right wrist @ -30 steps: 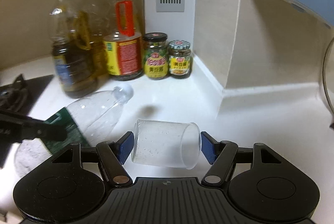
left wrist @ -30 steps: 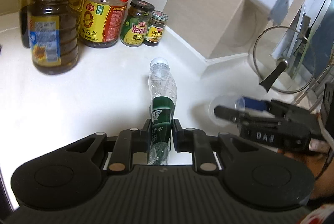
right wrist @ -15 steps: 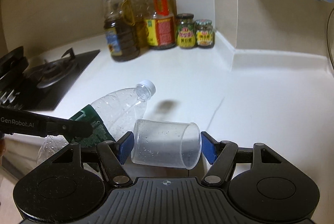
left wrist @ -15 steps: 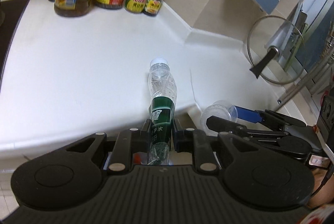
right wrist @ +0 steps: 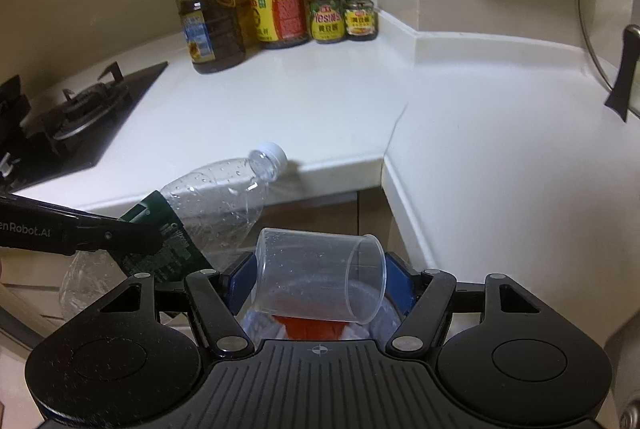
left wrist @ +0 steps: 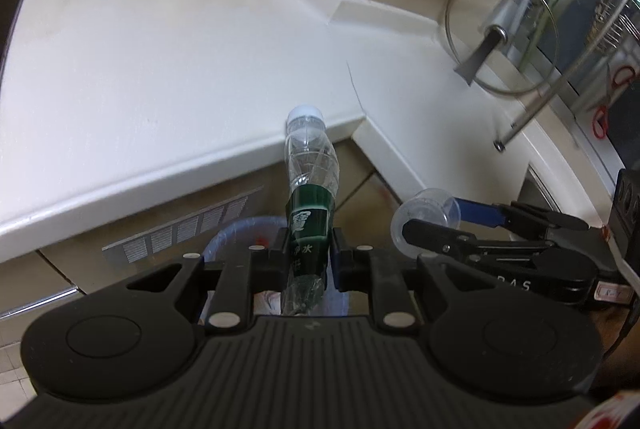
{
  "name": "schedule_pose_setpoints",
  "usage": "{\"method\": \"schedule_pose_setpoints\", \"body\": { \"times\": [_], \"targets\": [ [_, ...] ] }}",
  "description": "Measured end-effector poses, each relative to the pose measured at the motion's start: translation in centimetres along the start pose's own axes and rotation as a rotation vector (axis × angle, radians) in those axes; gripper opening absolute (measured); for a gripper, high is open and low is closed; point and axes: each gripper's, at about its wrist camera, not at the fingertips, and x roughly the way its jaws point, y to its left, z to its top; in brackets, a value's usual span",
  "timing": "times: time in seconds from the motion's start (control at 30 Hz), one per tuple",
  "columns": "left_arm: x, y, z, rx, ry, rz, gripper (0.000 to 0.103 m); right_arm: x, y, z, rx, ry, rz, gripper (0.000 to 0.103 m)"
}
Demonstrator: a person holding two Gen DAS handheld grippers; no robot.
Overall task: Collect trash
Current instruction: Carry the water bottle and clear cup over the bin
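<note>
Bottle (left wrist: 310,201) clenched in left tongs (left wrist: 308,249), cup (right wrist: 320,279) gripped by right tongs (right wrist: 320,283); both hung above the bin (left wrist: 224,241), best released centred over its mouth.

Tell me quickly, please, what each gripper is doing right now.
Left gripper: shut on the plastic bottle, gripping it at its green label.
Right gripper: shut on the clear plastic cup, held sideways.

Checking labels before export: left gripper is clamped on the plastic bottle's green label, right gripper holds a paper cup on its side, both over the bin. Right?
One error: the cup in the right gripper is clear plastic, not paper, as the right wrist view shows. The rest holds: the left gripper is clamped on the bottle at its green label, and both are over the bin.
</note>
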Motion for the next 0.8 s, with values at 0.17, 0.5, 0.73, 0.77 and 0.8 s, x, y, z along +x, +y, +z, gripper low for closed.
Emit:
{"method": "schedule_pose_setpoints", "body": {
  "times": [0.17,0.5,0.73,0.77,0.8],
  "targets": [
    [-0.7,0.9,-1.8,0.028,0.031,-0.032,0.017,-0.3,1.3,-2.0,0.017,0.025,-0.049,0.068],
    [-0.1,2.0,-5.3,-0.019,0.082,0.005,0.017,1.2,1.8,-5.5,-0.015,0.112,-0.046,0.068],
    [3.2,1.5,-8.0,-0.065,0.091,0.03,0.017,3.2,1.1,-8.0,-0.039,0.126,-0.055,0.068],
    [3.8,1.5,-8.4,-0.072,0.093,0.031,0.017,3.5,1.0,-8.4,-0.038,0.13,-0.056,0.068],
    [4.5,1.5,-8.6,-0.077,0.099,0.031,0.017,3.8,0.9,-8.8,-0.038,0.135,-0.058,0.068]
  ]
}}
